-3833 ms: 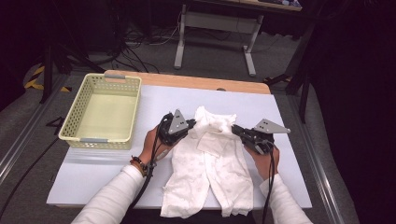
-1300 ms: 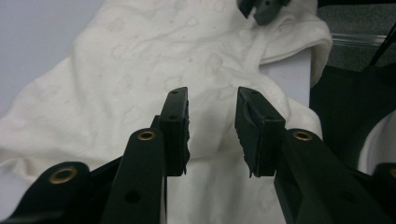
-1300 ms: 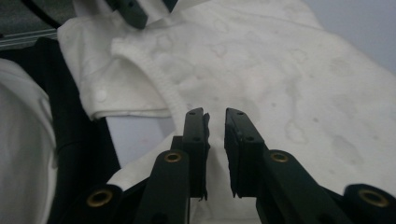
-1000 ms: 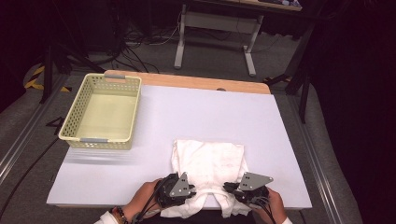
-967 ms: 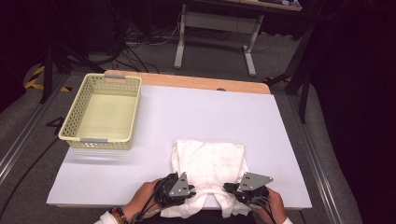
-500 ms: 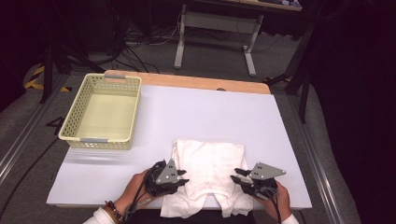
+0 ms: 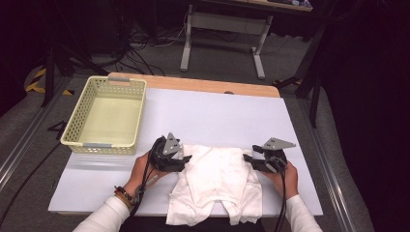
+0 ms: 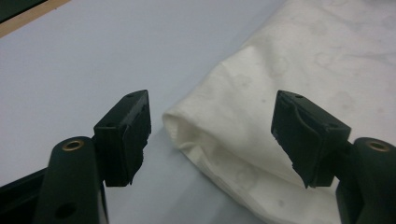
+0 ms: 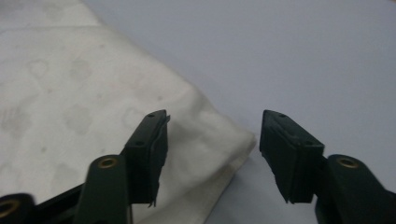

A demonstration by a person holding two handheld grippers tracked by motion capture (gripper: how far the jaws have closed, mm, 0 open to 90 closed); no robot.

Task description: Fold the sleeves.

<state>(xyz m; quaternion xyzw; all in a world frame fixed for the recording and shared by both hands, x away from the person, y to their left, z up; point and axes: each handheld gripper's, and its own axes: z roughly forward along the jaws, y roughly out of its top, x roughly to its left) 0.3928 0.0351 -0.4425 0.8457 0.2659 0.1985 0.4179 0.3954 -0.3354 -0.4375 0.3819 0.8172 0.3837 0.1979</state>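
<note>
A white garment [image 7: 217,186] lies folded on the white table cover [image 7: 217,111], its near part hanging over the front edge. My left gripper [image 7: 186,158] is at its far left corner, and my right gripper [image 7: 247,157] at its far right corner. In the left gripper view the gripper [image 8: 212,105] has just been opening; the folded corner of the garment [image 8: 289,56] lies between the jaws, untouched by the pads. In the right gripper view the gripper [image 9: 215,119] has also just been opening over the garment's [image 9: 84,93] corner, without pressing it.
A pale yellow mesh basket [image 7: 107,116] stands at the far left of the table, with nothing in it. A wooden table edge [image 7: 193,83] runs along the back. Bare white cover stretches beyond and to both sides of the garment.
Both grippers have moved from the garment's near edge away from the person to its far corners. Their jaws have opened and let go of the cloth.
</note>
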